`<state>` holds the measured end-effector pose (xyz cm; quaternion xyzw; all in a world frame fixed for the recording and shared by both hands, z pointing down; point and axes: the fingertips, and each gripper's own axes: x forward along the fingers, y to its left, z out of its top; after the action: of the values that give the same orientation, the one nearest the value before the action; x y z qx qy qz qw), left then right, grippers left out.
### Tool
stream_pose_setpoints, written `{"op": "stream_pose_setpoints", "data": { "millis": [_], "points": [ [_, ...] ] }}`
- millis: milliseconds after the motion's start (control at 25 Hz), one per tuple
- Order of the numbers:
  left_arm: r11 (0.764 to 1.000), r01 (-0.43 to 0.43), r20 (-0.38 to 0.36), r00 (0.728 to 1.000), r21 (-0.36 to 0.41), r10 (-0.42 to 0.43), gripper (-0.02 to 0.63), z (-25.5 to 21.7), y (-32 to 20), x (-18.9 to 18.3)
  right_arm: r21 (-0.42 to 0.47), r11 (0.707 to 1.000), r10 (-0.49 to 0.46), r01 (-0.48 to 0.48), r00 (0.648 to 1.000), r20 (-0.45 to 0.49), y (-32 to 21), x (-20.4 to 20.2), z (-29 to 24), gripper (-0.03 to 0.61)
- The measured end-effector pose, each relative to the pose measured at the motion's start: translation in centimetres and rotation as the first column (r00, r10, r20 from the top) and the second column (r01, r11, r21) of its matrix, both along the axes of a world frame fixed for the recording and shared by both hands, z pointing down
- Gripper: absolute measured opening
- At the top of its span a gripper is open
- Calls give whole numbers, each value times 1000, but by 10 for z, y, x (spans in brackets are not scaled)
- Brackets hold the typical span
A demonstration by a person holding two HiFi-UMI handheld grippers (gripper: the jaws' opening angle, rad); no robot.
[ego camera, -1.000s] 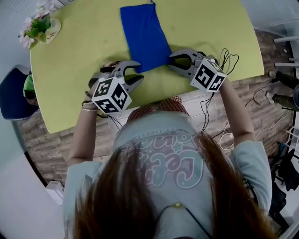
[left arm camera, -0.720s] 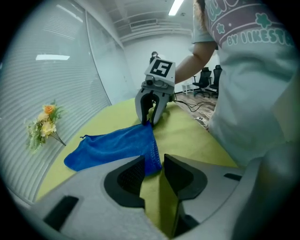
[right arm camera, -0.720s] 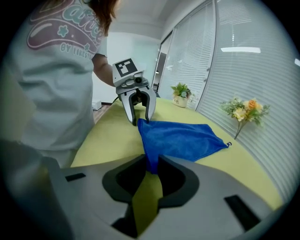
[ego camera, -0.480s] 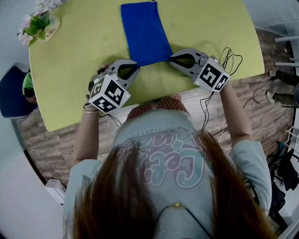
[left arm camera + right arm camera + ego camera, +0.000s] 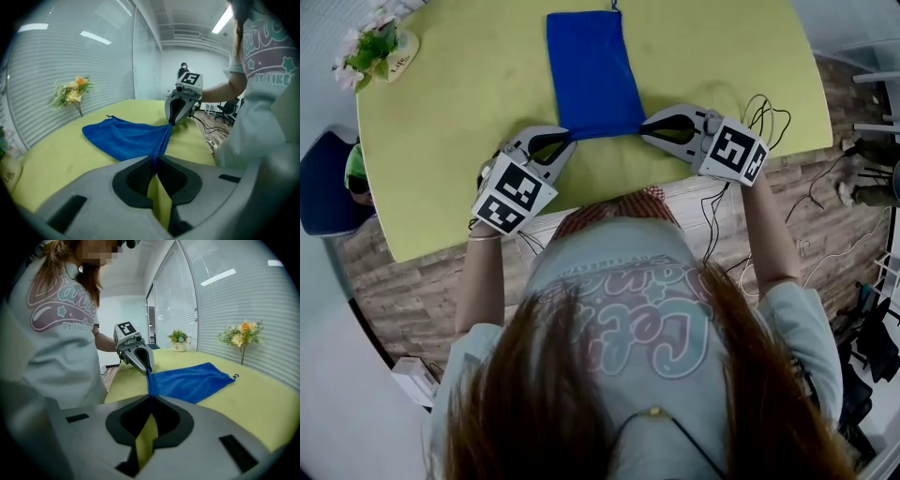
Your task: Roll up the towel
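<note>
Blue towel [image 5: 592, 70] flat on the yellow-green table [image 5: 450, 122], pinched at both near corners.
It lies lengthwise away from the person, its near edge pulled taut between the two tongs. The left gripper [image 5: 565, 141] has just closed its jaws on the near left corner, and the right gripper [image 5: 646, 132] is clamped tight on the near right corner. Flowers [image 5: 373, 49] stand at the table's far left edge, well apart from the towel.

The towel [image 5: 592, 70] lies on the table [image 5: 450, 103], with the left gripper [image 5: 569, 140] at its near left corner and the right gripper [image 5: 644, 131] at its near right. Flowers [image 5: 373, 49] stand far left.
</note>
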<state>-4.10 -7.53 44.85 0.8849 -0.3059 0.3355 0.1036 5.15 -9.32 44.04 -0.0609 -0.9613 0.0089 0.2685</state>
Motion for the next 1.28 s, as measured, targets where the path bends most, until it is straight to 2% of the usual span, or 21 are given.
{"op": "stream_pose_setpoints", "data": {
  "millis": [80,240,520,640,680,760,920,1160,1280],
  "points": [
    [999,36,16,999,9,-36,31,-2,-9,-4,0,1000,11,-11,1000,7,-10,-3,-2,21],
    [996,90,0,996,8,-90,31,-8,-26,-11,-31,996,82,-81,996,34,-32,-7,-7,21],
    [991,133,41,990,-5,-132,32,5,-39,-15,-15,992,128,-129,991,-38,-48,-10,7,21],
    [991,132,63,989,20,-133,34,7,-42,-17,48,985,171,-168,983,-70,-55,-10,10,55],
    [991,134,70,988,28,-136,45,8,-44,-19,79,980,186,-180,979,-81,-57,-10,12,79],
    [989,146,73,986,35,-148,78,9,-48,-22,115,974,206,-194,974,-95,-60,-11,16,87],
    [985,172,44,984,35,-173,137,5,-52,-28,105,971,225,-217,971,-78,-62,-9,14,105],
    [973,230,-57,971,-9,-231,140,-1,-55,-40,102,966,243,-238,969,-34,-65,-3,10,117],
    [963,267,-58,962,17,-266,140,-7,-59,-54,108,964,246,-242,969,-28,-66,0,9,117]
  ]
}}
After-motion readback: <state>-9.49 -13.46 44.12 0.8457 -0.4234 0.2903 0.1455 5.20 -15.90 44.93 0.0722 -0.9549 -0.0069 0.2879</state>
